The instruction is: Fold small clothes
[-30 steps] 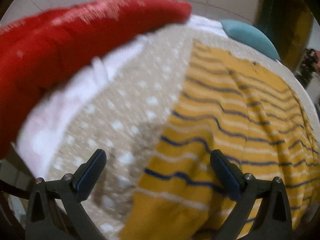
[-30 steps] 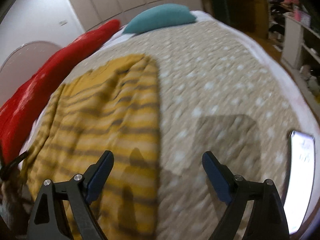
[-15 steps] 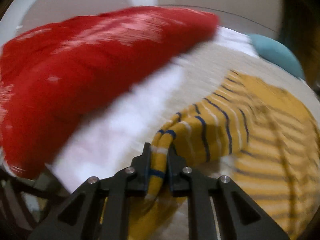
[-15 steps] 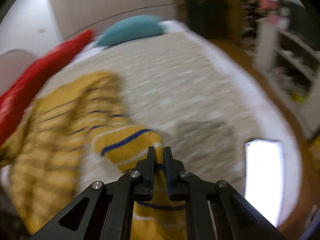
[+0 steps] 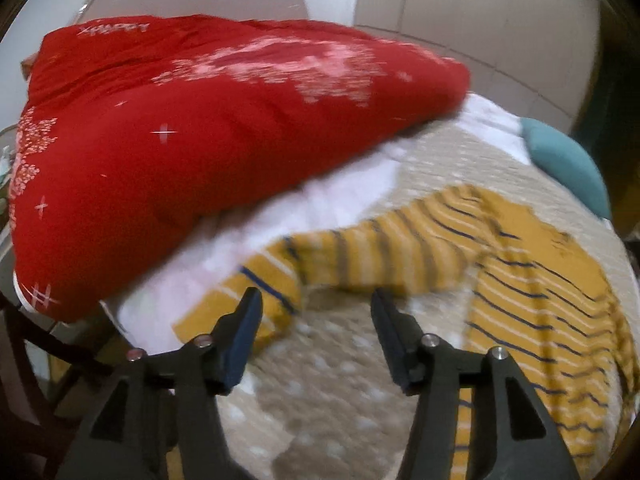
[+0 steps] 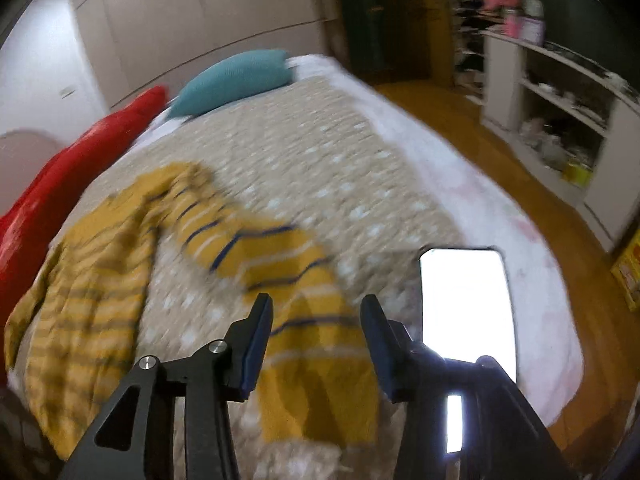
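Mustard-yellow striped knit, your small sweater (image 5: 532, 280), lies on the dotted beige bedspread (image 6: 320, 152), and both sleeves that you pinched half a second ago now sprawl outward. Your left gripper (image 5: 316, 310) and right gripper (image 6: 316, 314) are opening, clasping nothing. Sleeves are spread; fold them inward next.

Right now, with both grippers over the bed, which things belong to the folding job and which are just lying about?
Job:
- yellow striped top, sleeves pulled outward
- left gripper, jaws opening, pressing nothing
- right gripper, jaws opening over a sleeve

Lying about:
- red quilt
- teal pillow
- lit phone
- dotted bedspread
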Available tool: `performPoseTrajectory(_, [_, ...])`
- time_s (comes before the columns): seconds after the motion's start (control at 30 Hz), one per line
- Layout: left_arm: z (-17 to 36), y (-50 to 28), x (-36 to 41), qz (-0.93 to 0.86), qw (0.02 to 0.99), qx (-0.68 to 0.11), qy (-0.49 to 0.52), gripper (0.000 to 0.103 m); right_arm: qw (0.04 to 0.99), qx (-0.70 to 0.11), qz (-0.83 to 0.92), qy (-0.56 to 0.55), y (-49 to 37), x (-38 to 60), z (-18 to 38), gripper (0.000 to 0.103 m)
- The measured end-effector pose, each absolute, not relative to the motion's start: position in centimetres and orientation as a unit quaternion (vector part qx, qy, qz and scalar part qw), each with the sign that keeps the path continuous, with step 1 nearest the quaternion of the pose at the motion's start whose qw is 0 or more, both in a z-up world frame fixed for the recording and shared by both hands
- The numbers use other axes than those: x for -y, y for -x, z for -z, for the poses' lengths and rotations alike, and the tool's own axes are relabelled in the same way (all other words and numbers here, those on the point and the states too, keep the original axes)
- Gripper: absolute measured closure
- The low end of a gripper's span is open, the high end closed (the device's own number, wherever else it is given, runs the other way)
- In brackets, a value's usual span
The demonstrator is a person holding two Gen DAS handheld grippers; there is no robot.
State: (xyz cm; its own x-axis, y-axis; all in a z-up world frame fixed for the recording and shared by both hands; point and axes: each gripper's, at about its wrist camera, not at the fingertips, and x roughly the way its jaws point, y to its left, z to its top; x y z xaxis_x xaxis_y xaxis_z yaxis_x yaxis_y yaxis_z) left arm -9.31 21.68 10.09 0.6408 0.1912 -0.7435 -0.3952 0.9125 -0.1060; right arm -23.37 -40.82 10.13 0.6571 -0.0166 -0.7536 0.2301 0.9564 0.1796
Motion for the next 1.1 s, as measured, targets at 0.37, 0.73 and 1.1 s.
performPoseTrajectory(0.37, [-10.0, 8.7, -10.6, -0.050, 0.915, -0.397, 0.062, 0.040, 0.886, -0.460, 0.033, 0.044, 22.9, 35.8, -6.1, 0.093])
performPoseTrajectory(0.73, [-10.8, 9.0, -8.1, -0.017, 0.918, -0.390, 0.070, 0.039, 0.908, -0.330, 0.123, -0.226, 19.6, 54.4, -17.0, 0.098])
performPoseTrajectory(1.1, [-11.9, 10.4, -11.1, -0.024, 0.924, -0.366, 0.105, 0.038, 0.886, -0.350, -0.005, -0.303, 12.4, 44.8, -17.7, 0.098])
